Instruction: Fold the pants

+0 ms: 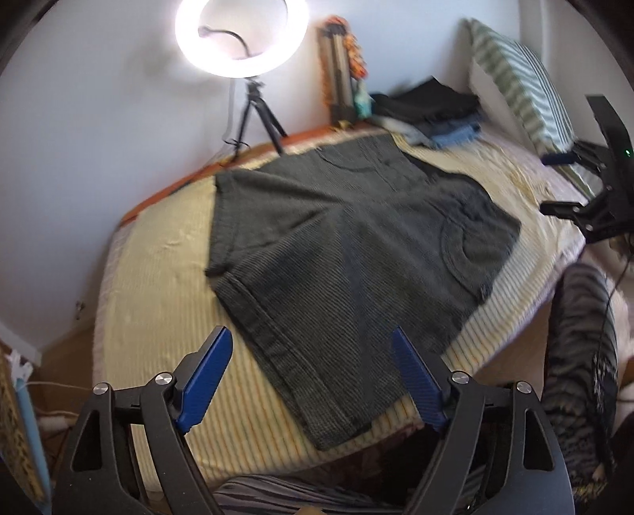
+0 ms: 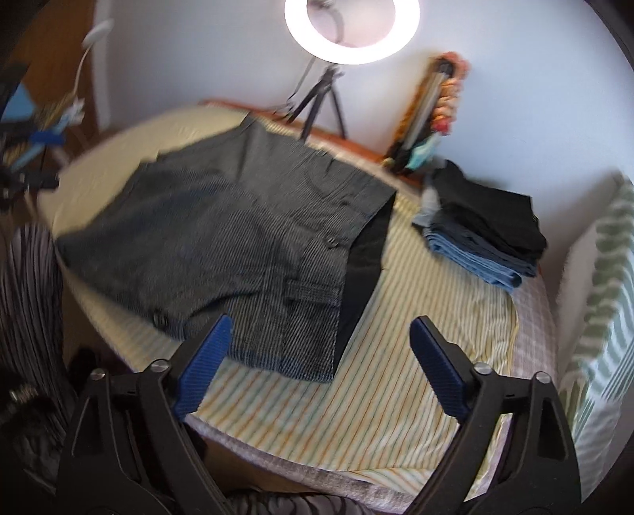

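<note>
Dark grey corduroy pants [image 1: 337, 253] lie spread flat on the striped yellow bedsheet [image 1: 158, 285]. In the right wrist view the pants [image 2: 222, 245] show the waistband with buttons and a black lining at the right edge. My left gripper [image 1: 311, 336] is open and empty, above the near leg hems at the bed's front edge. My right gripper [image 2: 321, 323] is open and empty, above the waistband corner. The right gripper also shows at the right edge of the left wrist view [image 1: 562, 182].
A stack of folded clothes [image 2: 487, 233] lies at the back of the bed, also in the left wrist view [image 1: 432, 115]. A ring light on a tripod [image 1: 241, 35] stands by the wall. A striped pillow [image 1: 519, 87] leans at the right. A striped sleeve [image 1: 582, 356] is beside the bed.
</note>
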A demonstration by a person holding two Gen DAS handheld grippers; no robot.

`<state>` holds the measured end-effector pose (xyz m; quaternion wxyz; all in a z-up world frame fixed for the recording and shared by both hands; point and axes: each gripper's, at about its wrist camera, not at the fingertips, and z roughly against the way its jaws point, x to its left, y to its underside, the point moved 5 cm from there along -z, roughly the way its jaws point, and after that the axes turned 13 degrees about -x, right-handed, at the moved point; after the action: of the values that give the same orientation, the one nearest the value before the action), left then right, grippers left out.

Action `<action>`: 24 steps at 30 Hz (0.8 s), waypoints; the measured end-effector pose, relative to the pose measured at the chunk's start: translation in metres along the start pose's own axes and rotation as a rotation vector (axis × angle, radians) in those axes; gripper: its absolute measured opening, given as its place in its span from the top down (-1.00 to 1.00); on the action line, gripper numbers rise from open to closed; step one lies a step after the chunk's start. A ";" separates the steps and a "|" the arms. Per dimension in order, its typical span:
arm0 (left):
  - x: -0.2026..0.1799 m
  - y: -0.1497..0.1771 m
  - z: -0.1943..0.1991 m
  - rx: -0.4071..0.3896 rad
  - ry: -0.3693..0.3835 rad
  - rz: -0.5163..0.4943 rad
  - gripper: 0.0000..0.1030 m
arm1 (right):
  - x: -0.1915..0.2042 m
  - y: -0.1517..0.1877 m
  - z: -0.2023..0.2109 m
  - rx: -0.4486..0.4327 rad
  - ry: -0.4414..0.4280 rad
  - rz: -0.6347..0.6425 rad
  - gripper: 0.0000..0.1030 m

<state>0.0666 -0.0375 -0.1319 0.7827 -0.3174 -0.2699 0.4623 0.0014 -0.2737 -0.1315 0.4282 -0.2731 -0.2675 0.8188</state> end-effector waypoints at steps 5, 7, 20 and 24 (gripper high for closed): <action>-0.008 0.016 -0.016 0.063 0.011 -0.072 -0.48 | 0.026 0.014 -0.020 0.046 -0.046 0.186 -0.76; -0.007 0.021 -0.019 0.079 0.022 -0.062 -0.47 | 0.036 0.019 -0.029 0.067 -0.058 0.256 -0.76; -0.024 0.022 -0.020 0.072 0.080 -0.223 -0.48 | 0.066 0.035 -0.077 0.172 -0.133 0.441 0.18; -0.046 0.024 -0.030 0.071 0.156 -0.252 -0.49 | 0.064 0.025 -0.074 0.169 -0.170 0.376 0.70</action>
<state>0.0556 -0.0770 -0.1751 0.8640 -0.2880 -0.2294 0.3435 0.0069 -0.2160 -0.2148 0.2653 -0.2113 -0.1773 0.9239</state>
